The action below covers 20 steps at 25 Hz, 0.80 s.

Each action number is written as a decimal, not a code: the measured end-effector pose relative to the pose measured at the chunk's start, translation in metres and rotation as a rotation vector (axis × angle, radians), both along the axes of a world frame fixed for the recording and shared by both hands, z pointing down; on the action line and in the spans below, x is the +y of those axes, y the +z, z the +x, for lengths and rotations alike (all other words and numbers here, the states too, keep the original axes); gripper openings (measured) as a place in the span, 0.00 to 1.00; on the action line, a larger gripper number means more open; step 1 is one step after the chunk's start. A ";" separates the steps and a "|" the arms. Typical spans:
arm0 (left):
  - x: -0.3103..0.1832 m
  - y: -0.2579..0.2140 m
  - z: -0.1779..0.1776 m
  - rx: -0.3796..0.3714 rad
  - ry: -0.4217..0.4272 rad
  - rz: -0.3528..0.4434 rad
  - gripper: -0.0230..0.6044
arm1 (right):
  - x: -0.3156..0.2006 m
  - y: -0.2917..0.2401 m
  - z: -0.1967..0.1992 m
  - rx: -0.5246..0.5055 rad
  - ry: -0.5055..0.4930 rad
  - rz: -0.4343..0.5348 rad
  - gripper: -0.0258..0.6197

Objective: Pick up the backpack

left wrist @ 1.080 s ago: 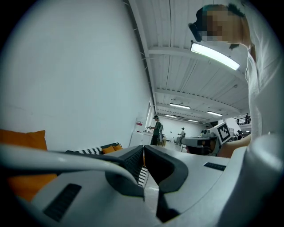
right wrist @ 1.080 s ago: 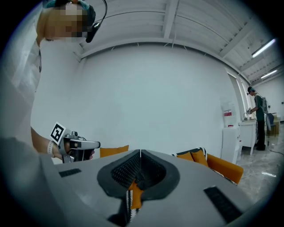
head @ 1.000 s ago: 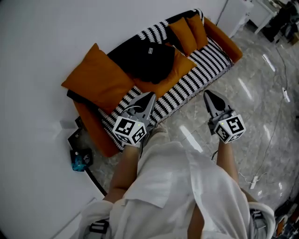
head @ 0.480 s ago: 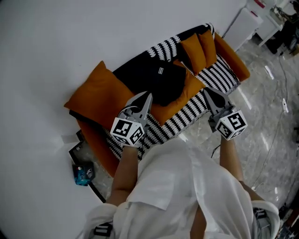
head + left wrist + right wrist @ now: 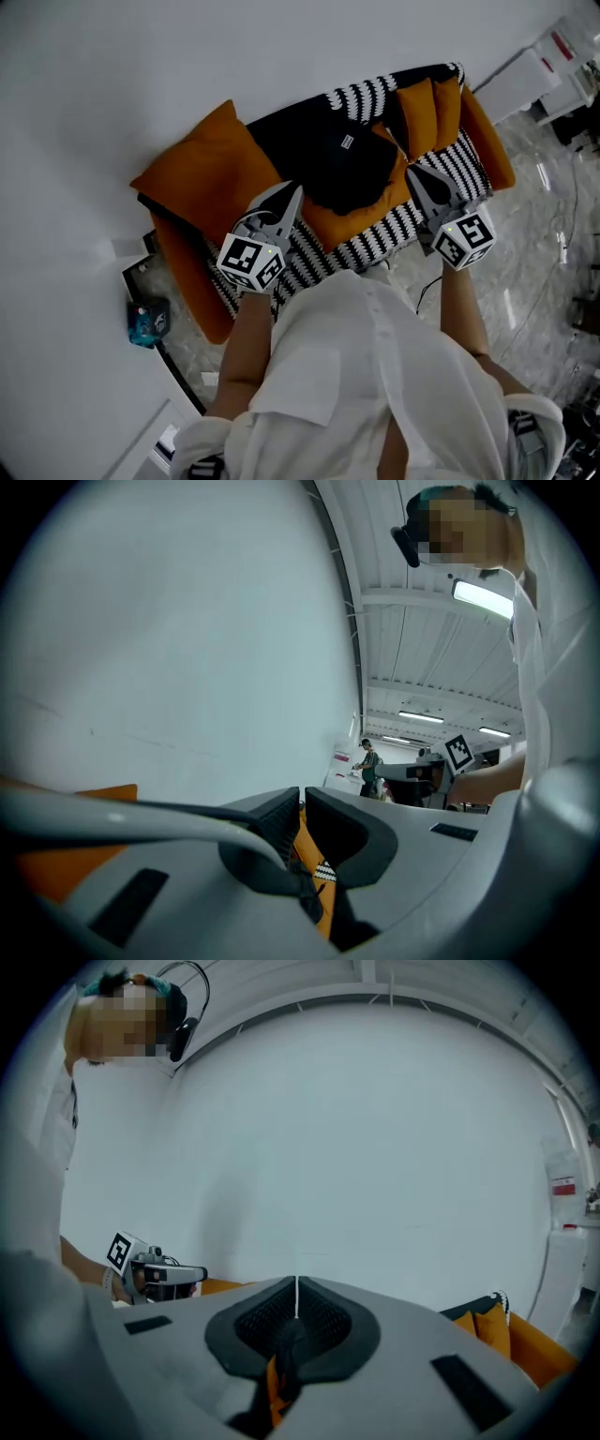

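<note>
A black backpack (image 5: 333, 159) lies on the sofa (image 5: 370, 239), resting on orange cushions, a small white label on its top. My left gripper (image 5: 295, 192) hangs shut just short of the backpack's near left side, nothing between its jaws. My right gripper (image 5: 411, 173) is shut too, at the backpack's right, above the striped seat. In the left gripper view the left gripper (image 5: 302, 797) shows its jaws together over orange cushion. In the right gripper view the right gripper (image 5: 296, 1283) points at the white wall, jaws closed and empty.
The sofa has an orange frame, a black-and-white striped cover and several orange cushions (image 5: 202, 178). A white wall (image 5: 112, 84) runs behind it. A small dark side table (image 5: 150, 295) with a blue object (image 5: 145, 322) stands at the sofa's left end. Marble floor (image 5: 534, 234) lies right.
Both grippers have moved forward toward the sofa, still shut. The backpack and sofa now lie closer under them, and the view has swung along.
</note>
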<state>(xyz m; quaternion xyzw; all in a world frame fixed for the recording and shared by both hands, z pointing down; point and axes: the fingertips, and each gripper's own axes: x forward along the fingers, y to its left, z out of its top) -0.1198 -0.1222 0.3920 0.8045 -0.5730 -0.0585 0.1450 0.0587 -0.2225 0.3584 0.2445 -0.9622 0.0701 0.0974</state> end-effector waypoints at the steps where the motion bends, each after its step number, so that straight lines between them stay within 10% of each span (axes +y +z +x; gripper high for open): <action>1: 0.001 0.004 -0.004 0.003 -0.013 -0.009 0.08 | -0.004 0.004 -0.006 0.002 -0.014 -0.007 0.07; 20: -0.078 0.061 -0.014 -0.004 -0.224 -0.161 0.08 | -0.105 0.092 -0.093 0.150 -0.416 -0.102 0.07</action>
